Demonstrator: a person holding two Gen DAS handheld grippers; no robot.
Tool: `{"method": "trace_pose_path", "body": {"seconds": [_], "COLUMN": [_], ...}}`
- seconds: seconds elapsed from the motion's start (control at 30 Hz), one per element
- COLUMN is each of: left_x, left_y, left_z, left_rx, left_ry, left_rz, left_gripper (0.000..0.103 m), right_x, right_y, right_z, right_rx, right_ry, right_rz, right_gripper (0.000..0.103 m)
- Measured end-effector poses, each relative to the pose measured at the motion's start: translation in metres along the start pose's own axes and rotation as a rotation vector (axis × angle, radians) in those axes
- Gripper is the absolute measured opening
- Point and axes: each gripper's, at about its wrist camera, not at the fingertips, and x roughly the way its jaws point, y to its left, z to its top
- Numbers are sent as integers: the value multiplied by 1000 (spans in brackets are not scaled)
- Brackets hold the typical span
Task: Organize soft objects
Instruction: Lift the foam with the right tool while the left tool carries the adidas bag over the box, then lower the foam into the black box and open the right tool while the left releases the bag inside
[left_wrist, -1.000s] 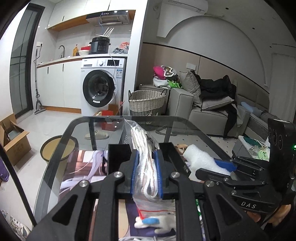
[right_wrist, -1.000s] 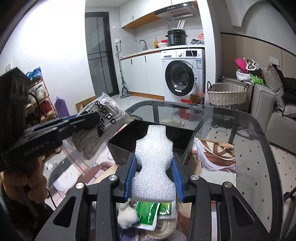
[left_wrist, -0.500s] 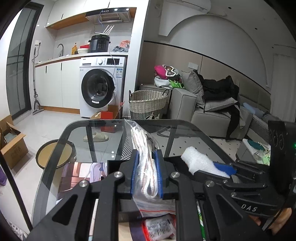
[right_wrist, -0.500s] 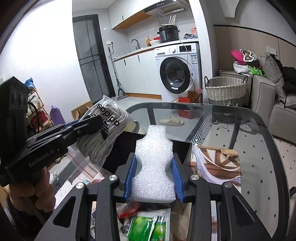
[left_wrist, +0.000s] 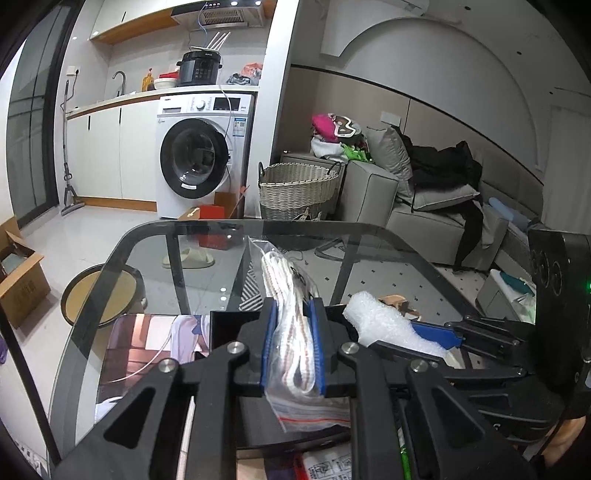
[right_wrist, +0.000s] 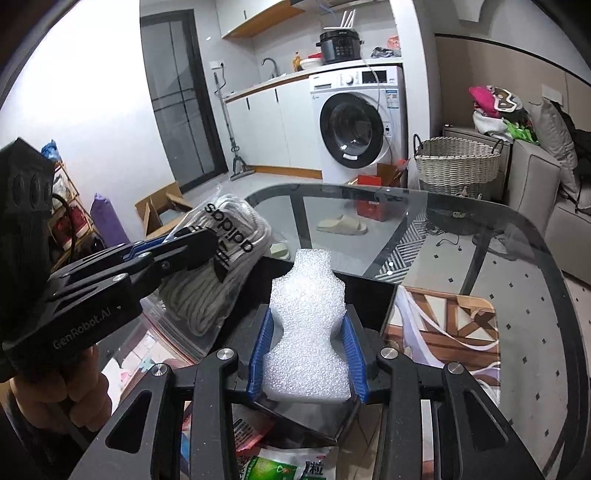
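My left gripper (left_wrist: 292, 347) is shut on a clear zip bag of white socks (left_wrist: 291, 332), held above a black open box (left_wrist: 225, 325) on the glass table (left_wrist: 155, 243). In the right wrist view the same bag of socks (right_wrist: 218, 273) hangs at the left in the left gripper (right_wrist: 199, 247). My right gripper (right_wrist: 307, 354) is shut on a white foam piece (right_wrist: 308, 332), pinched at its waist over the black box (right_wrist: 373, 299). The foam piece (left_wrist: 388, 325) also shows at the right of the left wrist view.
Packets and a green bag (right_wrist: 284, 465) lie below the grippers. A printed mat (right_wrist: 450, 332) covers part of the table. Beyond stand a wicker basket (left_wrist: 295, 188), a washing machine (left_wrist: 199, 158), a grey sofa (left_wrist: 436, 206) and a cardboard box (left_wrist: 18, 273).
Both grippers have moved forward over the table with their loads, so the black box now lies right beneath them. The grips have not changed.
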Motion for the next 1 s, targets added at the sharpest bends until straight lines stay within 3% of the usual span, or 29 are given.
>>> {"method": "trace_pose_path", "body": {"seconds": [0.67,0.73,0.83,1.0], "left_x": [25,25,25,26], "left_y": [9,9,10,8], "left_z": [-5,-6,-7,-11], "left_rx": [-16,-11,-3,26], "left_ry": [39,39,42,70], "left_rz": [-4,-5,-9,-7], "left_gripper": [15,15,15,16], "right_x": [33,32,23,13], "right_y": [5,6,6,2], "right_z": [5,4,4,3], "right_rx": [-18,-26,-27,-16], "right_ry": [29,25,-6,-25], "right_rz": [-26,-46,-40,-46], "right_gripper": [38,41,53,55]}}
